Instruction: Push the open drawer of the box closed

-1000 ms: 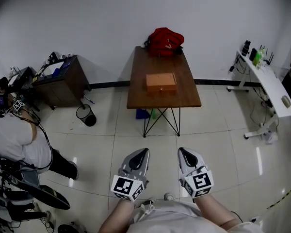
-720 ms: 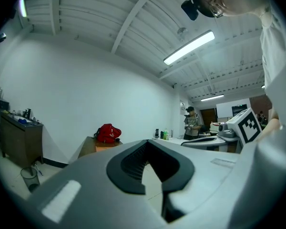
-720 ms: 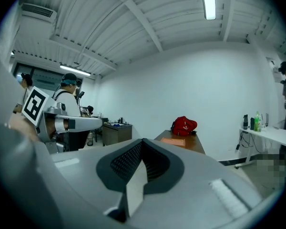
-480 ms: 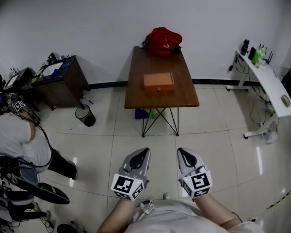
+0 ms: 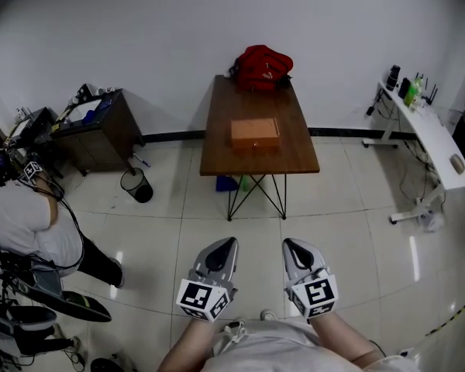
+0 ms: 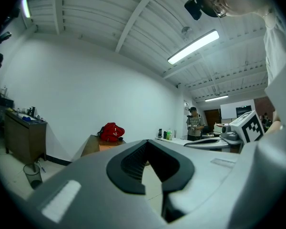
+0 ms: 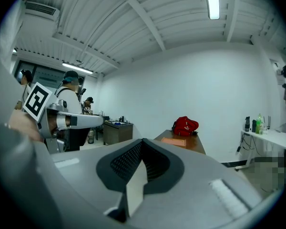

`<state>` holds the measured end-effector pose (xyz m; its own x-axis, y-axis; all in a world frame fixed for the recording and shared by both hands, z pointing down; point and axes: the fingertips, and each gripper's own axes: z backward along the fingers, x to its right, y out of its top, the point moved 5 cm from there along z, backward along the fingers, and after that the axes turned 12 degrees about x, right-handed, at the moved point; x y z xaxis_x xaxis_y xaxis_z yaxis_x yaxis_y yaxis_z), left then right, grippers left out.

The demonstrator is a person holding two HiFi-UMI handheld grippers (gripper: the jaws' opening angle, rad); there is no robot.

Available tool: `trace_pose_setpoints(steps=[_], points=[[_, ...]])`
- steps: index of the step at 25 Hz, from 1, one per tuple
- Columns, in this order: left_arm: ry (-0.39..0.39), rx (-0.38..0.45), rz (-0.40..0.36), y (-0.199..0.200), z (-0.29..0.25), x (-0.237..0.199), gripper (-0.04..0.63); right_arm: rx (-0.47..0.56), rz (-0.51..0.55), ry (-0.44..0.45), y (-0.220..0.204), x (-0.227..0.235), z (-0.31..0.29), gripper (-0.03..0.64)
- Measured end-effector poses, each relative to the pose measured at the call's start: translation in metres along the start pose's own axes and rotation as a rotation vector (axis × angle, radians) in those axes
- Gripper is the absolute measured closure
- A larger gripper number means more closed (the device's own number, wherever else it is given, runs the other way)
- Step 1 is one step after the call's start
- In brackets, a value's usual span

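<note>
An orange-brown box (image 5: 255, 132) sits in the middle of a dark wooden table (image 5: 217, 157) across the room; from this distance I cannot tell how far its drawer stands out. A red bag (image 5: 263, 67) lies at the table's far end. My left gripper (image 5: 217, 256) and right gripper (image 5: 298, 253) hang side by side near my body, both shut and holding nothing, far from the table. In the left gripper view the box (image 6: 107, 148) and the bag (image 6: 112, 131) appear beyond the left gripper (image 6: 147, 142). In the right gripper view the box (image 7: 174, 140) lies past the right gripper (image 7: 143, 140).
A tiled floor separates me from the table. A seated person (image 5: 19, 223) with equipment is at the left, near a dark cabinet (image 5: 93, 126) and a black bin (image 5: 139, 184). A white desk (image 5: 430, 134) runs along the right. Blue and green items (image 5: 231, 182) sit under the table.
The head view sways slightly, so the table drifts a few pixels. Both grippers stay shut in the same place.
</note>
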<state>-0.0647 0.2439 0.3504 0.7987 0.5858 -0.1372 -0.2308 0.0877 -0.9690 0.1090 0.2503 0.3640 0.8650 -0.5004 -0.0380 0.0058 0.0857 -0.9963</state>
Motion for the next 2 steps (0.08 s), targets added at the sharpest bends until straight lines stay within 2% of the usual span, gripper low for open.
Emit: trace_pose_setpoints(steps=[2], points=[[0.002,0.005,0.004,0.0011,-0.0003,-0.0038,0.589,0.005,0.004,-0.002,-0.0011,-0.0001,-0.0031,0.612]])
